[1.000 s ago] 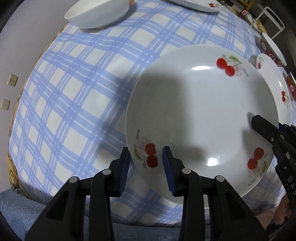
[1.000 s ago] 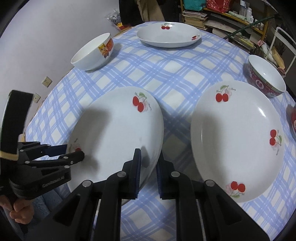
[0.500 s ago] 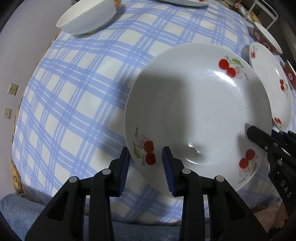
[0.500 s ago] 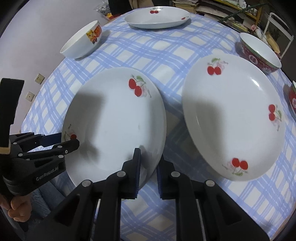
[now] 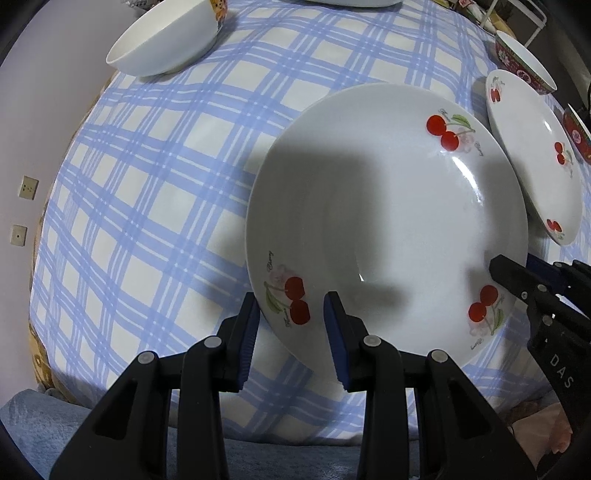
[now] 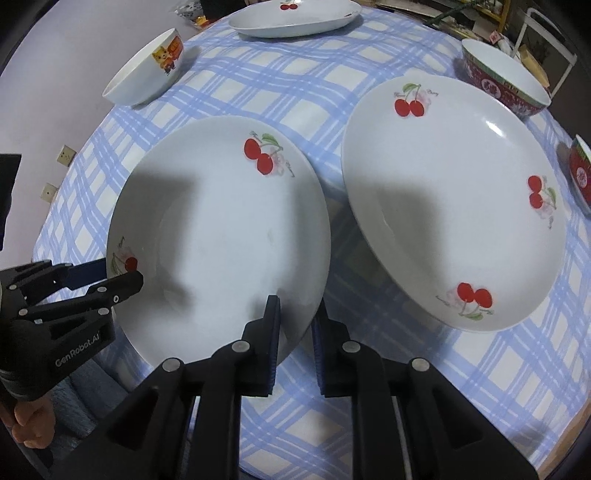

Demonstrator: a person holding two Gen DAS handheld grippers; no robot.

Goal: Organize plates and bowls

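A white deep plate with red cherries hangs just above the blue checked tablecloth, near the table's front edge. My left gripper points down and straddles the plate's left rim, shut on it. My right gripper is shut on the rim at the opposite side. A second cherry plate lies close to the right, a dark gap between the two rims. A third cherry plate sits at the far edge.
A white bowl with a cartoon print stands at the back left. One red patterned bowl is behind the second plate, another at the right edge. A person's hand holds the left gripper.
The plate held by both grippers has shifted right toward the second plate, and the gap between them has narrowed. Both grips look the same.
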